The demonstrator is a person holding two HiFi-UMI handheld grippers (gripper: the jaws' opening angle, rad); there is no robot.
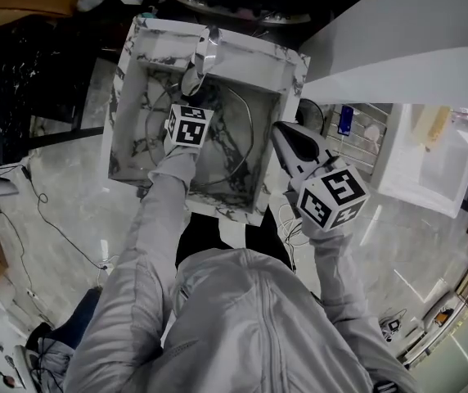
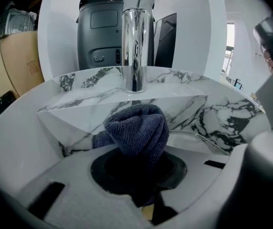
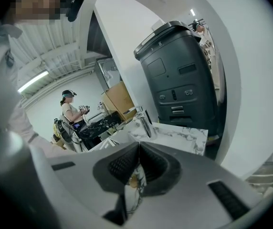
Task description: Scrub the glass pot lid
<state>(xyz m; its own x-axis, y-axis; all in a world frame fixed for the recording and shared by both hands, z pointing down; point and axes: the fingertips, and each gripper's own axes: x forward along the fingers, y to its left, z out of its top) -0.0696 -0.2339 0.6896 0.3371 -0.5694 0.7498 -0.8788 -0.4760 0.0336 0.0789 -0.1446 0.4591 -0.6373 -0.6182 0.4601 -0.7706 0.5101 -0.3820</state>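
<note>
Left gripper [image 1: 192, 86] clamps cloth [image 2: 137, 129] inside sink [image 1: 126, 84]; right gripper [image 3: 137, 165] closed, held outside.

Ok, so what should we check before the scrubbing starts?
1. Cloth clamped in the left tongs: ok.
2. Glass lid lying inside the sink: ok.
3. Cloth touching the lid: cannot tell.
4. Right tongs steadying the lid: not ok; they are shut, empty and raised beside the sink.
5. Faucet off: ok, no stream shows.
</note>
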